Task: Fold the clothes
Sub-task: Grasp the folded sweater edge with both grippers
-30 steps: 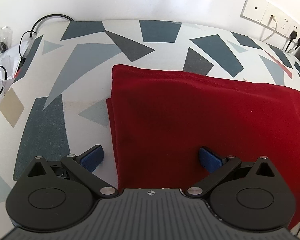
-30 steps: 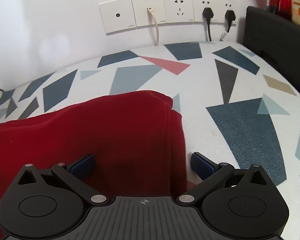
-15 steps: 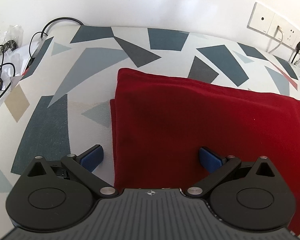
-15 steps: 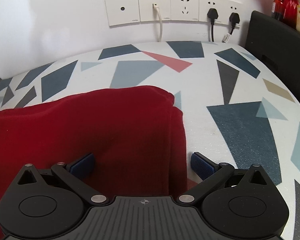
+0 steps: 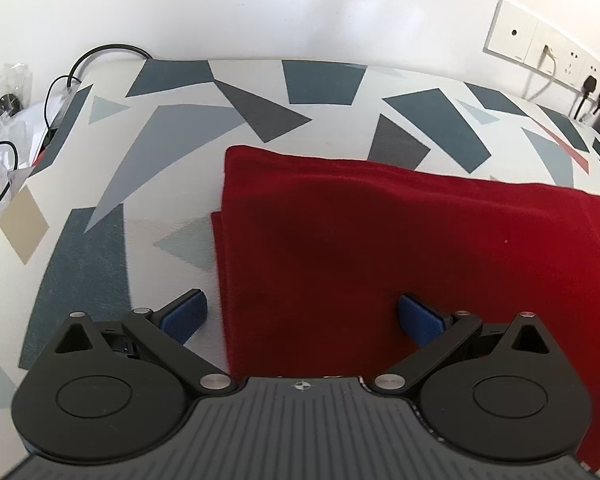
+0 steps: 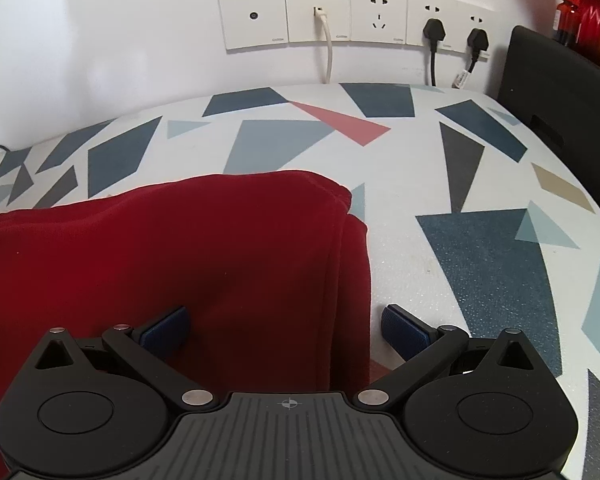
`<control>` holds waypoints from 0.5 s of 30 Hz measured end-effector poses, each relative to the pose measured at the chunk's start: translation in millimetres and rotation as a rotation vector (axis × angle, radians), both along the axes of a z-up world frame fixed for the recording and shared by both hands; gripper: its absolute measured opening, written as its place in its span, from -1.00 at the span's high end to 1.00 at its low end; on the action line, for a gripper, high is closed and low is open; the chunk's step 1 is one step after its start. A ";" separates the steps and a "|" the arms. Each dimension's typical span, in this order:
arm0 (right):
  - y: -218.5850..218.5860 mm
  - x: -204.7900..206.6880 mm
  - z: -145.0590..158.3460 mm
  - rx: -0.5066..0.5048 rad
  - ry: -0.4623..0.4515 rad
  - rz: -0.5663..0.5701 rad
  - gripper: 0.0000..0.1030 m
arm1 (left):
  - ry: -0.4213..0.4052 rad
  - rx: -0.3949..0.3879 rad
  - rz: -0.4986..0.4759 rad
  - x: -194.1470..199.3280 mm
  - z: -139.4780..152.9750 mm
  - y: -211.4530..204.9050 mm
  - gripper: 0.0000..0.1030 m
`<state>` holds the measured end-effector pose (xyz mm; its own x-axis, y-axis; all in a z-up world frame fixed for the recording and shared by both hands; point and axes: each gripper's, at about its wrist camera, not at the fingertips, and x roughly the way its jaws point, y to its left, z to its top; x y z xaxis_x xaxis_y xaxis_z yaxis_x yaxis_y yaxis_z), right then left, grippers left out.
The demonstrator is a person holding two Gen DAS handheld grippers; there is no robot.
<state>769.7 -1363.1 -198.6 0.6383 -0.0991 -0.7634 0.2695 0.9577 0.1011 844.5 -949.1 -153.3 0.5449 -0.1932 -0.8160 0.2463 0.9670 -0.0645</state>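
Plainly, the red garment [image 5: 400, 248] lies flat in doubled layers on the patterned worktop [image 6: 480, 240], its long axis running left to right, with the left tongs [image 5: 300, 314] spread astride its left edge and the right tongs [image 6: 286, 330] spread astride its right edge.
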 end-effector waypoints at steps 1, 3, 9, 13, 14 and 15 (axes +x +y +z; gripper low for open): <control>0.2 1.0 0.1 0.000 0.002 0.000 -0.99 | -0.001 -0.005 -0.004 -0.5 0.0 -2.2 -0.99; 0.5 3.1 0.0 -0.001 0.006 0.007 -0.99 | -0.009 -0.002 -0.008 -2.7 0.2 -7.0 -0.96; 1.6 9.5 -0.2 -0.004 0.015 0.028 -0.98 | -0.032 -0.013 -0.005 -10.1 3.7 -15.7 -0.48; 4.9 11.3 3.2 0.034 0.007 0.077 -0.55 | 0.007 -0.029 -0.056 -11.6 12.8 -30.1 0.37; 6.1 11.5 4.5 0.048 0.003 0.094 -0.24 | 0.014 -0.026 -0.053 -12.1 14.1 -33.7 0.42; 7.2 11.7 5.8 0.063 0.000 0.111 -0.06 | 0.021 -0.022 -0.050 -12.7 15.3 -37.2 0.48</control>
